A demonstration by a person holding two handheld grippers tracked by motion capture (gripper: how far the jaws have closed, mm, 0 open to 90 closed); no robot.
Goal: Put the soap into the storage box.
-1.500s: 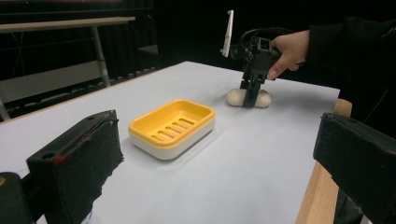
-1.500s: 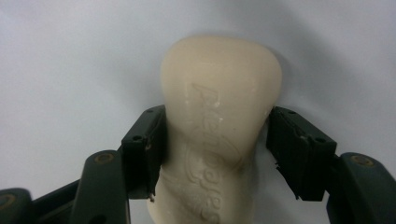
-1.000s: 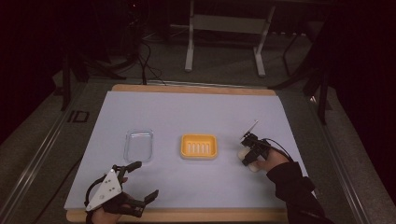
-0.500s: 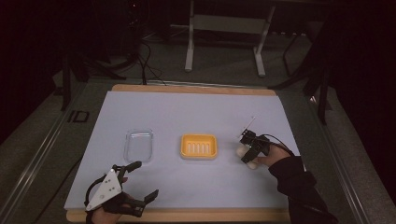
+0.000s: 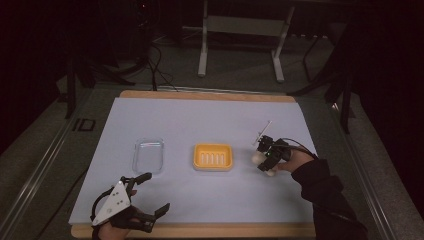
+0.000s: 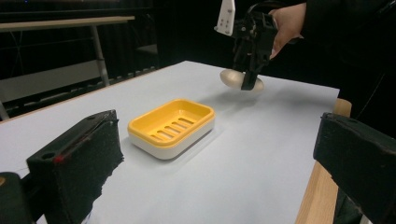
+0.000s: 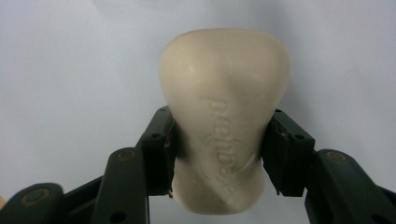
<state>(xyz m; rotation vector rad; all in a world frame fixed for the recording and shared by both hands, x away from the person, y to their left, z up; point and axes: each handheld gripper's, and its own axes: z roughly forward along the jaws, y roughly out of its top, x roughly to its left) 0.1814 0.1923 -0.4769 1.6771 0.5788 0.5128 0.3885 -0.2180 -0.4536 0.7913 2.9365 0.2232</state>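
Evidently, the left gripper point(image 5: 145, 200) is parked at the desk's point(image 5: 210, 120) seven o'clock, jaws spread, nothing between them. At nine o'clock of the dish point(image 5: 213, 156) a clear, glossy lid point(image 5: 148, 155) is laid aside, so the slotted yellow plastic dish is left open. At its three o'clock, a smooth, cream, embossed soap point(image 7: 224, 116) is pinched across its waist by the right gripper point(image 5: 265, 160), clear of the desk.

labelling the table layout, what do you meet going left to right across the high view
left gripper → clear lid → yellow soap dish → bar of soap, clamped in the right gripper
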